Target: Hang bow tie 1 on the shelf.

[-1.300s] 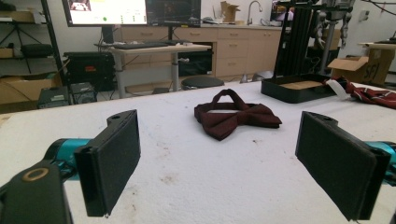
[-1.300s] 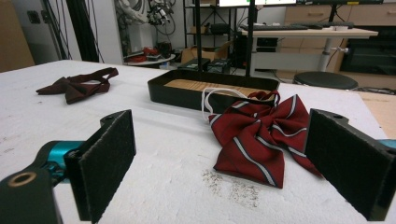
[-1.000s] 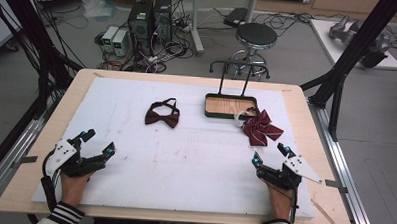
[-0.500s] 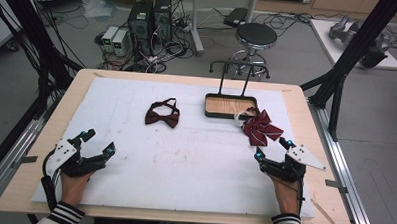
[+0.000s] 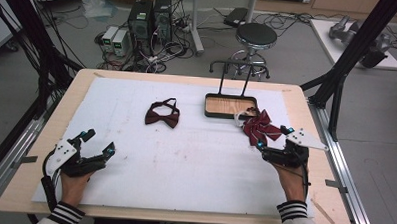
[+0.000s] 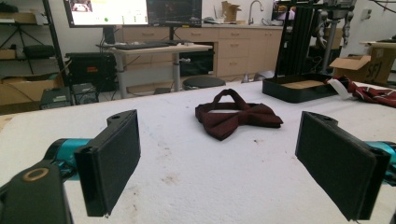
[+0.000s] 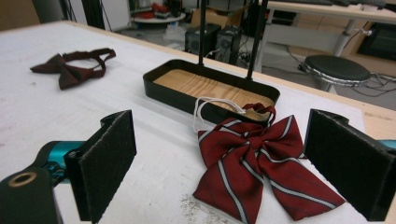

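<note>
R gripper at striped bow; L gripper idle, near-left.

Legible text: "SF1" on cardboard box [image 6: 369, 65], far right in left gripper view. R gripper [image 5: 272, 140]: fingers wide, holding nothing, striped bow [image 7: 261, 165] lying between them on counter [image 5: 185, 156], just near of black tray [image 5: 230, 106]; contact w/ bow can't be told. L gripper [image 5: 96, 142]: fingers wide, empty, well apart from dark bow tie [image 5: 162, 114] at counter centre-far.

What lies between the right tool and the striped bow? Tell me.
Nothing: in the right gripper view, bare white table cover runs from the open right tool to the striped bow, which sits just ahead of the open jaws, untouched.
</note>
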Action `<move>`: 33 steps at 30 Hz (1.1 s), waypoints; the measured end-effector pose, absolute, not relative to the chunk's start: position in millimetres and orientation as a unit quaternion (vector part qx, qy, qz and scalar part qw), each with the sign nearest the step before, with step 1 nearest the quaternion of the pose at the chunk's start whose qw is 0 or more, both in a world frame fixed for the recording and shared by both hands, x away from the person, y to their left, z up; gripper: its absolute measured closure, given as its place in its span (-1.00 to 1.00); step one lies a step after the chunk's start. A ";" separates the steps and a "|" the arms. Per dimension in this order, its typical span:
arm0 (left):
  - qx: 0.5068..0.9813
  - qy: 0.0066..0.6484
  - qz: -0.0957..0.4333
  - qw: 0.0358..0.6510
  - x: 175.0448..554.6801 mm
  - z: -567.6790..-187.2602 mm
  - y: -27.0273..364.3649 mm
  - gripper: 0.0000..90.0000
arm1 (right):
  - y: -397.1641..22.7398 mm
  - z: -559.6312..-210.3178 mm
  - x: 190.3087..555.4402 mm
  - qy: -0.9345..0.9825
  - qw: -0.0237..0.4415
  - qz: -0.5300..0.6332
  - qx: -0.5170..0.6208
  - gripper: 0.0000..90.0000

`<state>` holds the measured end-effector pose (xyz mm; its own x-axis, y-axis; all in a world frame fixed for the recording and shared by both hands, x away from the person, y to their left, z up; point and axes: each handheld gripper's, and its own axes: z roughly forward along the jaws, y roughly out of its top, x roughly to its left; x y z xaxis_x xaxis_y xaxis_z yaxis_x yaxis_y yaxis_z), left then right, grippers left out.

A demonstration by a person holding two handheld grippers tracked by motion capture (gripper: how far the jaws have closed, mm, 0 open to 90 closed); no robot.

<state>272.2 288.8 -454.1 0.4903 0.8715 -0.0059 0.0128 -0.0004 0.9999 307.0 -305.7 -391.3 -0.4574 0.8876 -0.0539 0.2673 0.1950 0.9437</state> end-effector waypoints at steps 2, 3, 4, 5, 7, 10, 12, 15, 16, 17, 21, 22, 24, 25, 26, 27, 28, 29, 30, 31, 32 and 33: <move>0.613 0.361 0.353 0.608 272.3 -454.1 288.9 -0.68 | -305.0 -389.4 314.2 0.714 0.316 0.471 0.410 -0.81; 0.613 0.361 0.353 0.607 272.2 -454.0 288.9 -0.68 | -305.0 -389.4 314.2 0.714 0.316 0.471 0.410 -0.81; 0.613 0.362 0.353 0.608 272.2 -454.1 288.9 -0.68 | -305.0 -388.5 316.2 0.716 0.314 0.470 0.409 -0.81; 0.612 0.362 0.352 0.608 272.2 -454.1 289.0 -0.68 | -305.3 -387.4 318.4 0.719 0.314 0.467 0.408 -0.81; 0.613 0.362 0.352 0.608 272.3 -454.1 289.1 -0.68 | -306.0 -384.9 322.9 0.721 0.310 0.464 0.410 -0.81; 0.613 0.362 0.352 0.608 272.3 -454.1 289.0 -0.68 | -307.2 -380.6 329.1 0.726 0.307 0.458 0.411 -0.81; 0.613 0.362 0.352 0.607 272.3 -454.0 289.1 -0.68 | -308.5 -377.3 335.6 0.730 0.302 0.453 0.414 -0.81; 0.613 0.363 0.352 0.607 272.3 -454.0 289.0 -0.68 | -309.4 -374.7 342.3 0.733 0.294 0.447 0.420 -0.81; 0.613 0.363 0.352 0.607 272.3 -454.0 289.0 -0.68 | -309.4 -374.7 342.3 0.733 0.294 0.447 0.420 -0.81; 0.613 0.362 0.353 0.607 272.4 -454.0 288.9 -0.68 | -309.5 -373.9 344.2 0.734 0.292 0.445 0.421 -0.81; 0.613 0.363 0.352 0.606 272.3 -453.9 289.0 -0.68 | -308.8 -377.8 352.2 0.739 0.293 0.438 0.420 -0.81; 0.613 0.363 0.353 0.606 272.4 -454.0 288.9 -0.68 | -308.8 -377.8 352.2 0.739 0.293 0.438 0.420 -0.81; 0.614 0.362 0.353 0.606 272.4 -454.0 288.9 -0.68 | -309.2 -379.2 356.9 0.744 0.289 0.429 0.423 -0.81; 0.613 0.363 0.353 0.607 272.4 -454.0 288.8 -0.68 | -309.4 -378.2 359.4 0.748 0.287 0.424 0.423 -0.81; 0.613 0.363 0.353 0.607 272.4 -454.0 288.8 -0.68 | -309.1 -376.4 361.8 0.749 0.286 0.421 0.424 -0.81; 0.612 0.364 0.353 0.606 272.5 -454.0 288.7 -0.68 | -308.9 -373.9 364.2 0.750 0.286 0.419 0.423 -0.81; 0.613 0.363 0.353 0.606 272.6 -454.0 288.7 -0.68 | -308.7 -371.2 366.9 0.752 0.286 0.417 0.422 -0.81; 0.612 0.363 0.353 0.607 272.7 -454.0 288.5 -0.68 | -308.5 -368.8 369.7 0.753 0.288 0.416 0.420 -0.81; 0.613 0.364 0.353 0.607 272.7 -454.0 288.4 -0.68 | -308.8 -366.9 372.5 0.755 0.291 0.414 0.418 -0.81; 0.613 0.364 0.353 0.606 272.7 -453.9 288.5 -0.68 | -309.2 -365.5 375.6 0.754 0.291 0.412 0.421 -0.81; 0.613 0.364 0.353 0.606 272.7 -454.0 288.6 -0.68 | -309.7 -365.0 378.6 0.753 0.289 0.411 0.424 -0.81; 0.613 0.363 0.353 0.606 272.6 -454.0 288.7 -0.68 | -310.2 -365.1 381.6 0.753 0.287 0.409 0.427 -0.81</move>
